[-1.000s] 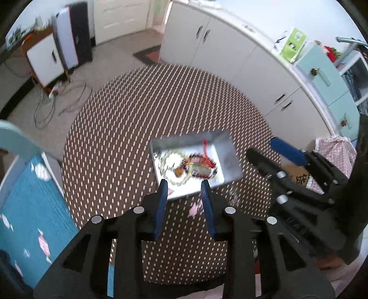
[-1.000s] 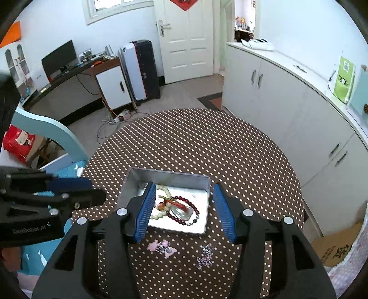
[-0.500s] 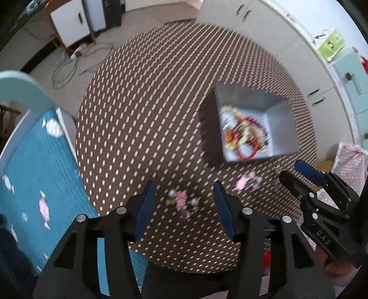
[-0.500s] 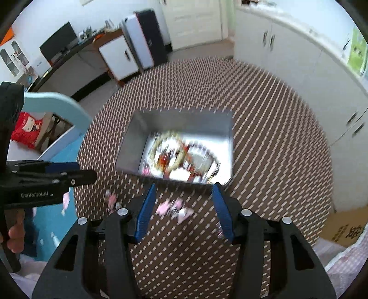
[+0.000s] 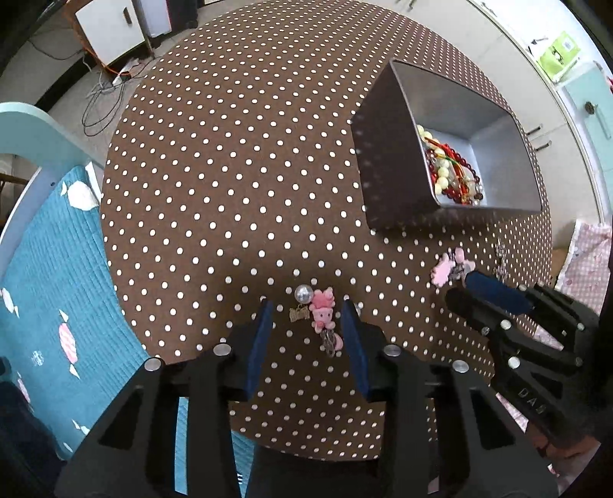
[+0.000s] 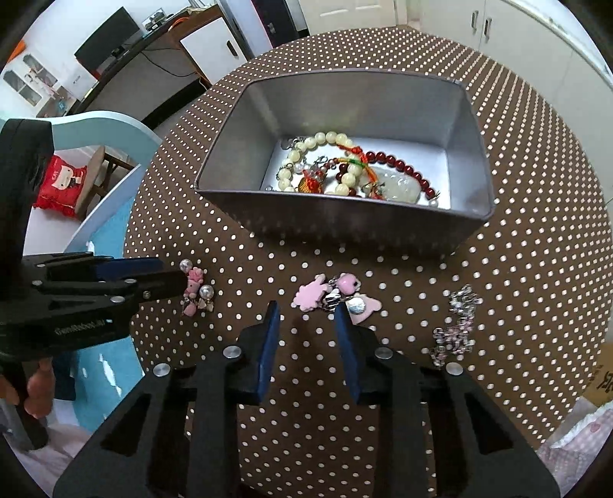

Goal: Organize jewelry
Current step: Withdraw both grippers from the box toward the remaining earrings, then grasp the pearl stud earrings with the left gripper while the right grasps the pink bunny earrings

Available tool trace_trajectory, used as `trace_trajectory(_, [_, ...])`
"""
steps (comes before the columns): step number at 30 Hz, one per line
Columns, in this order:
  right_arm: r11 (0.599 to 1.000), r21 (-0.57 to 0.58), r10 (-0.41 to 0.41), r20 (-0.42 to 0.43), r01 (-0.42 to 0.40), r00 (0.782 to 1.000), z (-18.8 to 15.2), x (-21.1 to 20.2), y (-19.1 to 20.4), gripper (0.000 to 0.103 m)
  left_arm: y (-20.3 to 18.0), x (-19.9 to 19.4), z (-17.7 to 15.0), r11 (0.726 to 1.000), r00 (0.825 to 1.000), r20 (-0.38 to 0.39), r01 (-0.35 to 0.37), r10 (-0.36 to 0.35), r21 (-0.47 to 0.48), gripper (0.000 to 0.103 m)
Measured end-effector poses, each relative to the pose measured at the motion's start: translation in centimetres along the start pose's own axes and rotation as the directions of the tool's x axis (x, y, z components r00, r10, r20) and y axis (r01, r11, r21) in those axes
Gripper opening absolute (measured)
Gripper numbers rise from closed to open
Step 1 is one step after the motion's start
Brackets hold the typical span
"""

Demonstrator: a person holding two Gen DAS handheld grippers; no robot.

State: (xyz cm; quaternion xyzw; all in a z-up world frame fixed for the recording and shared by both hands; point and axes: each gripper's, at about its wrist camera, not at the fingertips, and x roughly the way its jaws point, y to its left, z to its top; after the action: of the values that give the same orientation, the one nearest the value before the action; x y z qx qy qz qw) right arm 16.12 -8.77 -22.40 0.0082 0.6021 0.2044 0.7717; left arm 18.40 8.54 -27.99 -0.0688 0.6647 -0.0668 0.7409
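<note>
Black left tongs (image 6: 180,281) lettered "GenRobot.AI", right tongs (image 5: 459,291) marked "DAS"

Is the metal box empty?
No, the metal box already holds bead bracelets, cream and dark red, tangled together on its floor.

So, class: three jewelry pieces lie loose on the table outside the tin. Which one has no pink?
The silver chain, farthest right in the right wrist view. The pearl-and-pink charm and flat pink charm cluster both show pink.

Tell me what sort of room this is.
Likely a lived-in home room: a round polka-dot table, white cabinets, a desk with a monitor, and a child's chair with a teal cushion.
</note>
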Motion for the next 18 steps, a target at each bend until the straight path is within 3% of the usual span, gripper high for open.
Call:
trace_trajectory(8, [1.0, 0.015, -0.012, -0.011, 0.012, 1.0, 0.8, 0.7, -0.6, 0.027, 0.8, 0.9, 0.7, 0.999, 1.0, -0.019, -0.003, 0.003, -0.032, 0.015])
trace_trajectory(18, [0.998, 0.013, -0.062, 0.011, 0.062, 0.998, 1.4, 1.9, 0.1, 0.026, 1.0, 1.3, 0.6, 1.0, 1.0, -0.019, -0.009, 0.009, -0.017, 0.011])
